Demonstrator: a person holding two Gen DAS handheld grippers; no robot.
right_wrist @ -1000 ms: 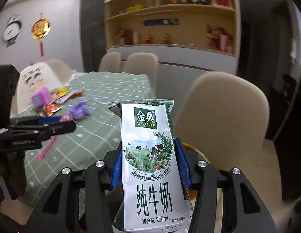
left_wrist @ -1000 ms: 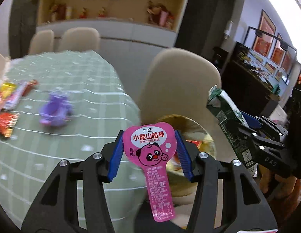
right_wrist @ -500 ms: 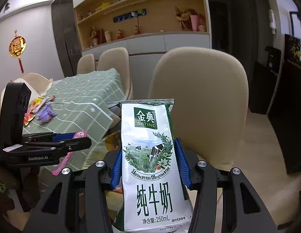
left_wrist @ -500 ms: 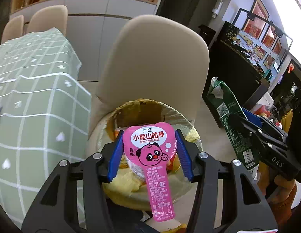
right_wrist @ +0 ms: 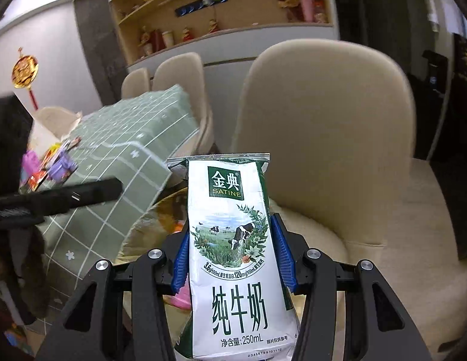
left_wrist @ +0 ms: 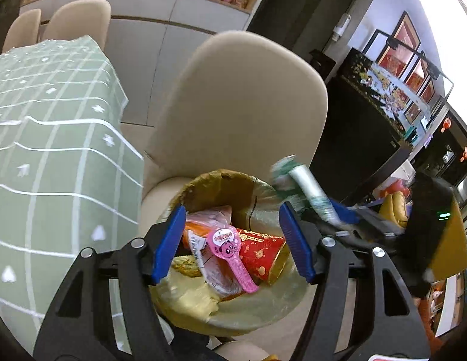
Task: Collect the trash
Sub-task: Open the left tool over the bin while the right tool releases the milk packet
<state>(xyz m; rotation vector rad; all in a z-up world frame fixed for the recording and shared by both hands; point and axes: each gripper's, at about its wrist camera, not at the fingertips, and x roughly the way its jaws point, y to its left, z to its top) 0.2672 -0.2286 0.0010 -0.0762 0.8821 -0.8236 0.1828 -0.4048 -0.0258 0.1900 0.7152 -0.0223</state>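
The pink panda snack wrapper [left_wrist: 230, 252] lies loose in the round bin [left_wrist: 257, 316] with the yellow liner, on top of a red packet [left_wrist: 260, 255] and orange wrappers. My left gripper [left_wrist: 231, 210] hovers over the bin. Its jaws are opening and nothing is between the blue pads [left_wrist: 170, 240]. My right gripper [right_wrist: 230, 225] is shut on a white and green milk carton [right_wrist: 236, 240], held upright. In the left wrist view the carton [left_wrist: 305, 189] is blurred at the bin's right rim. The right wrist view shows the bin [right_wrist: 149, 225] behind and left of the carton.
A beige chair [left_wrist: 242, 105] stands right behind the bin. The table with the green checked cloth [left_wrist: 52, 150] is to the left and carries more wrappers [right_wrist: 49, 165]. A dark cabinet [left_wrist: 368, 126] stands at the right.
My left gripper came down over the bin, its jaws opened, and the pink wrapper dropped in. The right gripper moved down to the bin with the carton.
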